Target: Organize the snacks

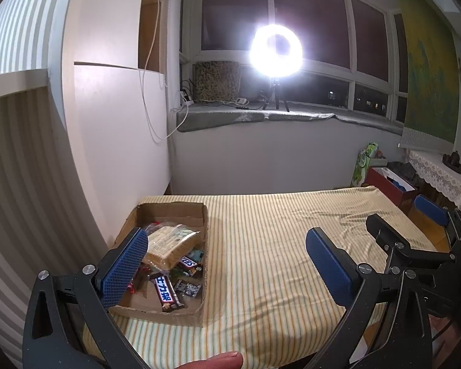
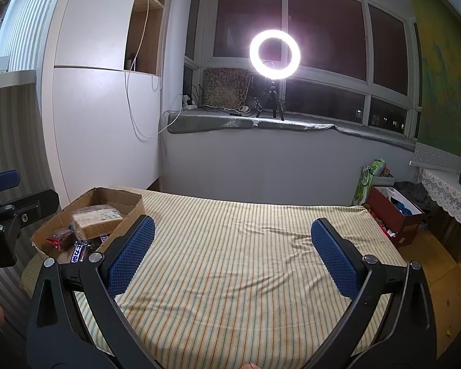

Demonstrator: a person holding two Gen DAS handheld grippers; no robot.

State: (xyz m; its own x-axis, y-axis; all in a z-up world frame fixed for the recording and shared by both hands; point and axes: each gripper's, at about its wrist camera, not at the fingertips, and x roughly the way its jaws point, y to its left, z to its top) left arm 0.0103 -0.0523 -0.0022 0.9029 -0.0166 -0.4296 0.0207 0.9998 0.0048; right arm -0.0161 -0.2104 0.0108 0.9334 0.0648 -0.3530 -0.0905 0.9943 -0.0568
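Note:
A shallow cardboard box sits at the left of a table under a striped cloth. Inside lie a pale pack of crackers, a brown Snickers bar and several other small wrappers. My left gripper is open and holds nothing, its left finger hanging over the box's near left corner. My right gripper is open and holds nothing above the bare cloth, to the right of the box. The crackers and a Snickers bar also show in the right wrist view.
A white cabinet stands left of the table. A lit ring light stands on the window sill behind. On the floor at the right are a red box and a green bag. A lace-covered side table is far right.

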